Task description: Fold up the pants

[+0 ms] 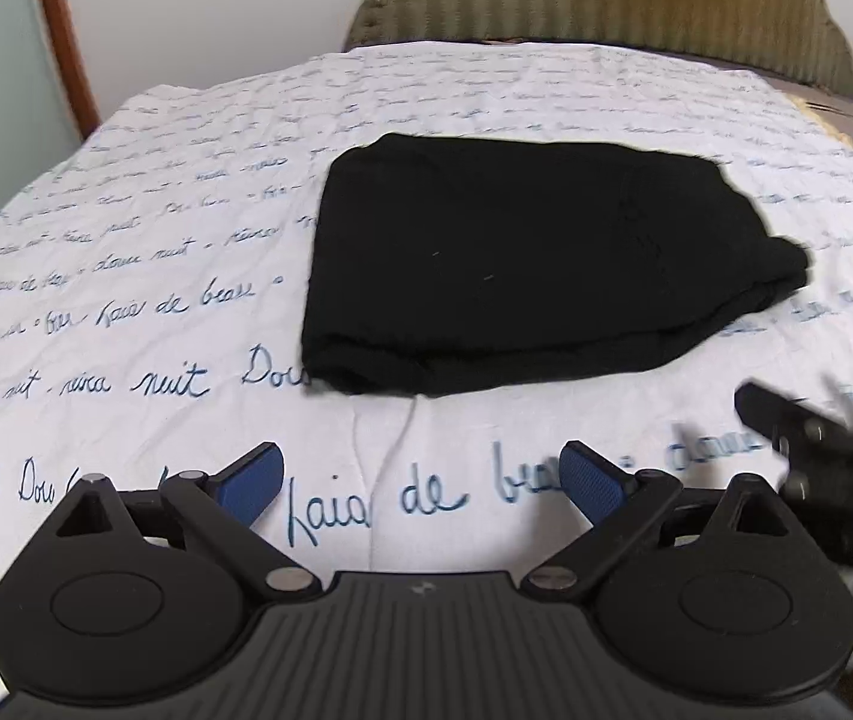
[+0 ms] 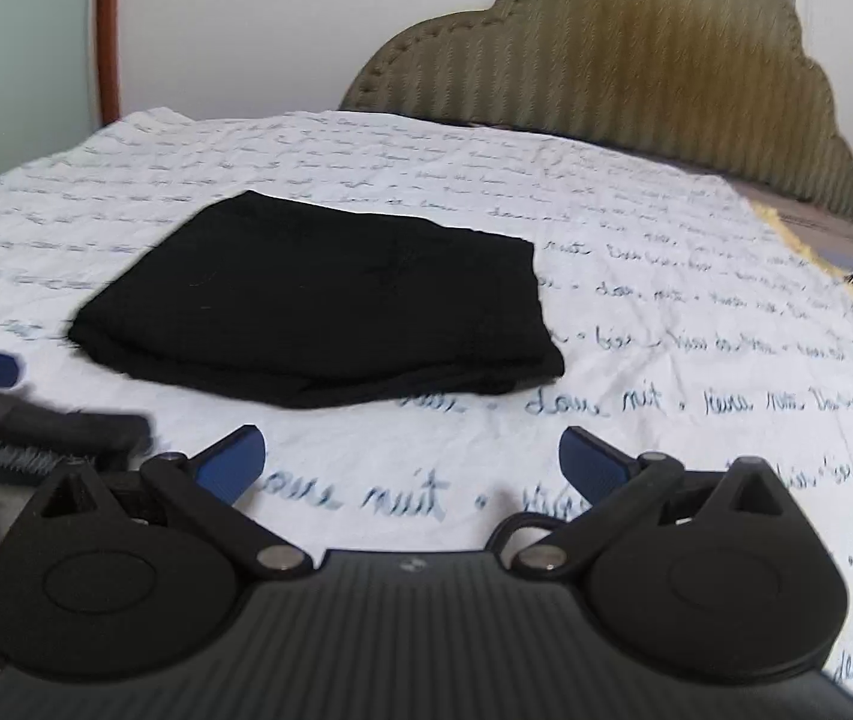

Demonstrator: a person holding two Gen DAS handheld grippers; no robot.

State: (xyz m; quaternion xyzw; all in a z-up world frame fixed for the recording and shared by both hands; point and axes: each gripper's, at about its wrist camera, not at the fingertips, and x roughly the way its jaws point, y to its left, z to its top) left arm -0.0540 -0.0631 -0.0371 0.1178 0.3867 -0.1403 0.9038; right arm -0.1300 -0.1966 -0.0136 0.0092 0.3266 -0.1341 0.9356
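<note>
Black pants [image 1: 504,258] lying on white sheet [image 1: 186,240] w/ blue script, already a compact stack of layers; at 12 o'clock from left gripper [image 1: 420,483], approx 11 o'clock from right gripper [image 2: 411,468], clear of both. Left gripper spread wide, nothing between blue pads [image 1: 249,483]; right gripper likewise wide, empty. Each visible in the other's view, blurred: right one at 3 o'clock in left view [image 1: 828,444], left one at 9 o'clock in right view [image 2: 36,420]. Judging by look: soft, light knit, floppy, no stiffness, prob. grips well on ribbed pads but layers likely to slide over each other and fan out if pinched by top ply only. Best hold, if another fold or tidy needed: near corners of stack at near edge, pinching all layers together, one gripper per corner. Right-hand corner in left view sticking out a bit, less neat. Fold looks about done. Padded headboard [image 2: 636,78] at 12 o'clock beyond. Containers: none in view, so nothing to report inside any.
</note>
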